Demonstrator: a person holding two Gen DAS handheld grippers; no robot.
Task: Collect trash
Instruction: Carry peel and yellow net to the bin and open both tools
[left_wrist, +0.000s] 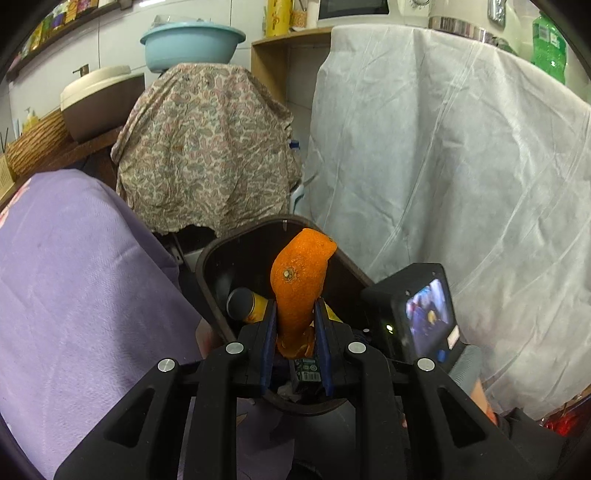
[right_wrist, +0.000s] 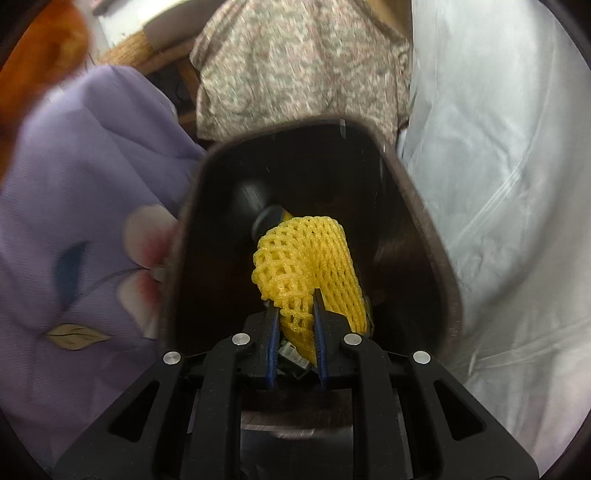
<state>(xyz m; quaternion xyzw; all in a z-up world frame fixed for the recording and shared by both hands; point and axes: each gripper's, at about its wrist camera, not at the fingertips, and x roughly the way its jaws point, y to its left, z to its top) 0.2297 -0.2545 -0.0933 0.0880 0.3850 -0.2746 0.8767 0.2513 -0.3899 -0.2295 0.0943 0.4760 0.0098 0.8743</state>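
Note:
My left gripper (left_wrist: 295, 314) is shut on an orange peel (left_wrist: 299, 277) and holds it over the mouth of a dark brown trash bin (left_wrist: 210, 273). Inside the bin lie a yellow bottle with a black cap (left_wrist: 245, 304) and a small dark carton (left_wrist: 306, 369). My right gripper (right_wrist: 295, 306) is shut on a yellow foam fruit net (right_wrist: 306, 266) and holds it inside the same bin (right_wrist: 424, 229), above the black-capped bottle (right_wrist: 266, 218). The right gripper's body with its small screen (left_wrist: 428, 314) shows beside the bin in the left wrist view.
A purple flowered cloth (left_wrist: 74, 277) covers something left of the bin. A paisley cloth (left_wrist: 207, 147) drapes an object behind it. A white sheet (left_wrist: 461, 166) covers a tall object on the right. A blue basin (left_wrist: 192, 44) sits behind.

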